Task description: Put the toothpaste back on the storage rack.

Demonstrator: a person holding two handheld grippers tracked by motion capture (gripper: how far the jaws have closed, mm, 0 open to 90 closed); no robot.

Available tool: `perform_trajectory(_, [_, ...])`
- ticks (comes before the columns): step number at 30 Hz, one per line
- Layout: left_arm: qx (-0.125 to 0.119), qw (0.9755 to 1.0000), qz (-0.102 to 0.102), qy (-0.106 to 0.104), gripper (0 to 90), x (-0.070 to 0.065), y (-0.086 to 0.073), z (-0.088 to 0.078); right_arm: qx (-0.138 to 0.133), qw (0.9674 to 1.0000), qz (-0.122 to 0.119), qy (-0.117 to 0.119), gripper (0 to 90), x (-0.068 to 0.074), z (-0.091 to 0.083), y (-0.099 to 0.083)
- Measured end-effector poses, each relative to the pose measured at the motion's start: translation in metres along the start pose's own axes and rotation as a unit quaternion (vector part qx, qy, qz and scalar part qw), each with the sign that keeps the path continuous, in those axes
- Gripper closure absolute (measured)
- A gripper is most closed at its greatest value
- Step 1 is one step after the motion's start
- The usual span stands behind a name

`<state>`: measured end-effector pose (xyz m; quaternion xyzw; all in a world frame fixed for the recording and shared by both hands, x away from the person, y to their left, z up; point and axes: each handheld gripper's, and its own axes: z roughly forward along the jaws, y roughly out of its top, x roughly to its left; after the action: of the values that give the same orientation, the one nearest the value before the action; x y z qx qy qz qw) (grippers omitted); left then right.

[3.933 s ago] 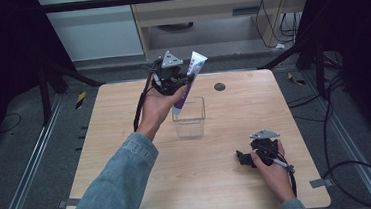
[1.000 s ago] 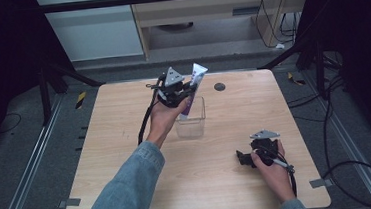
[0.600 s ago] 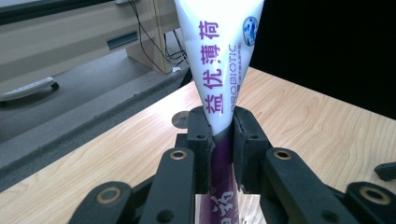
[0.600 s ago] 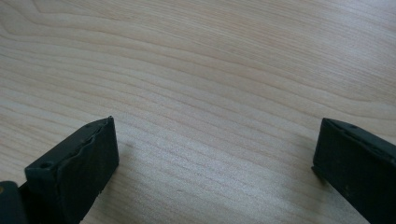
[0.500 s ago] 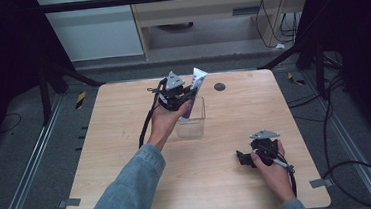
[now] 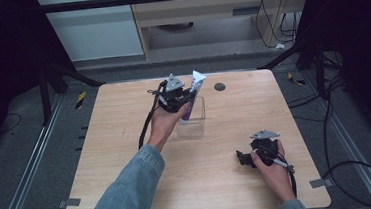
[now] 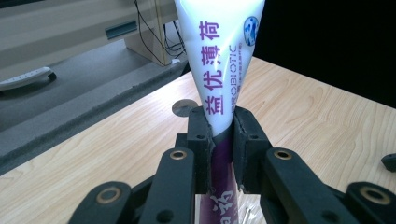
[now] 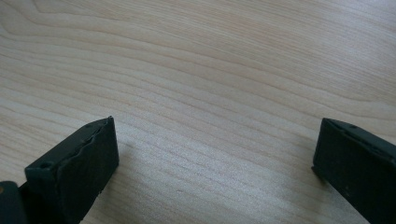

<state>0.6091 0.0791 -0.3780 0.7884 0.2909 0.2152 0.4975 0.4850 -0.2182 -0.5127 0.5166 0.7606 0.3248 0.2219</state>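
- Nearest the person, the right hand-held gripper (image 6: 245, 159) is rested on the tabletop (image 6: 127, 154), its jaws spread wide with nothing but bare wood between them, as is seen in the right gripper view.
- Farther in, the left hand-held gripper (image 6: 182, 98) is clamped on one toothpaste tube (image 7: 219, 79), gripped at mid-length where the white print gives way to the purple band.
- The tube is held upright and slightly tilted, its lower end inside the single clear cup (image 6: 198, 126) at mid-table and its flat crimped end raised above the jaws.
- The tube is judged light and soft: its plastic skin is likely to dent and slide under the pads, so a hold on the fuller middle is thought safer than one on the thin crimp.
- The cup is judged light, rigid and easily tipped if the tube is pushed against its wall.
- Beyond it, one dark round disc (image 6: 219, 87) is seen near the far edge.
- Counted: two grippers, one tube, one cup, one disc.
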Motion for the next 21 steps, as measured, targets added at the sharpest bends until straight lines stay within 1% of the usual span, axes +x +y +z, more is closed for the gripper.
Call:
perform_trajectory(6, [-0.001, 1.0000, -0.009, -0.002, 78.3, 0.001, -0.005, 0.001, 0.000, 1.0000, 0.001, 0.000, 0.3, 0.000, 0.000, 0.000])
perform_trajectory(8, [0.002, 1.0000, -0.006, -0.001, 78.4, 0.001, -0.006, 0.001, 0.000, 1.0000, 0.001, 0.000, 0.3, 0.000, 0.000, 0.000])
perform_trajectory(13, [0.001, 0.9999, -0.013, -0.002, 78.4, 0.002, -0.009, 0.001, 0.000, 1.0000, 0.000, 0.000, 0.3, 0.000, 0.000, 0.000])
perform_trajectory(15, [0.004, 1.0000, -0.009, -0.001, 78.4, 0.003, -0.010, 0.001, 0.000, 1.0000, 0.000, 0.000, 0.3, 0.000, 0.000, 0.000])
perform_trajectory(18, [0.005, 0.9999, -0.012, -0.001, 78.4, 0.003, -0.012, 0.001, 0.000, 1.0000, 0.000, 0.000, 0.3, 0.000, 0.000, 0.000])
perform_trajectory(21, [0.012, 0.9999, -0.011, 0.000, 78.4, 0.003, -0.014, 0.001, 0.000, 1.0000, 0.000, 0.000, 0.3, 0.000, 0.000, 0.000])
